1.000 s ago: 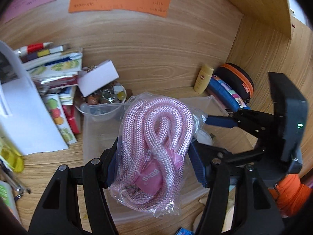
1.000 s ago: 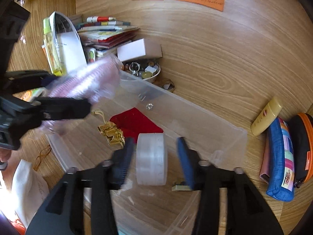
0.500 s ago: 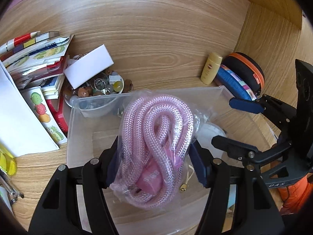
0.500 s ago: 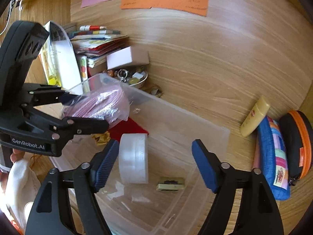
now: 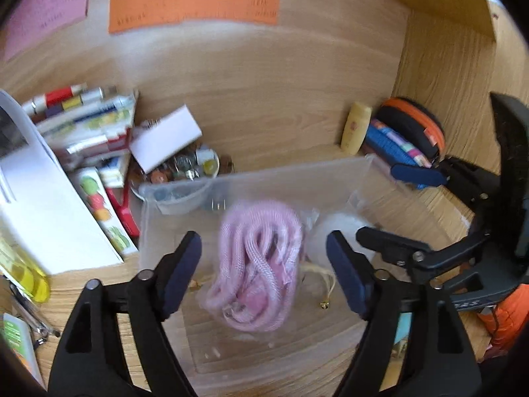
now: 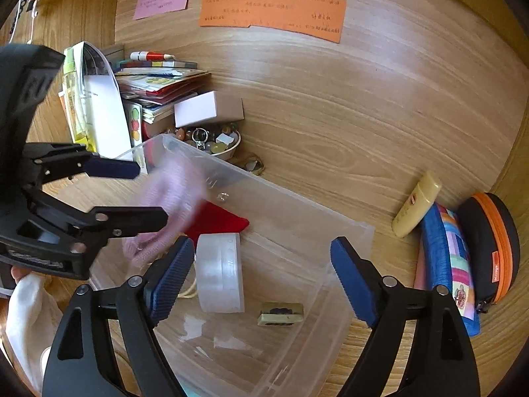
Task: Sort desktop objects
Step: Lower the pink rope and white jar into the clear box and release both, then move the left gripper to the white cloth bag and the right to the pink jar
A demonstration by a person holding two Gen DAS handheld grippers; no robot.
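Over the clear plastic bin (image 6: 347, 231), the left gripper (image 5: 264, 264) has its jaws opening, and the bagged pink rope (image 5: 258, 264) lies blurred between them, untouched, apparently dropping in. Beside it the right gripper (image 6: 261, 268) is opening too, clear of the white tape roll (image 6: 220, 271) resting inside near a red pouch (image 6: 218, 220). Left to sort, I judge: booklets (image 6: 158, 82), trinket bowl (image 6: 215, 145), yellow tube (image 6: 416, 205), zip cases (image 6: 489, 241). Wood-grain desk (image 6: 330, 125), sticky notes behind.

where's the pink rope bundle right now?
Inside the clear bin, toward its left end in the right wrist view, the pink rope bundle sits between the opening left tongs, untouched by their pads, beside the white tape roll.
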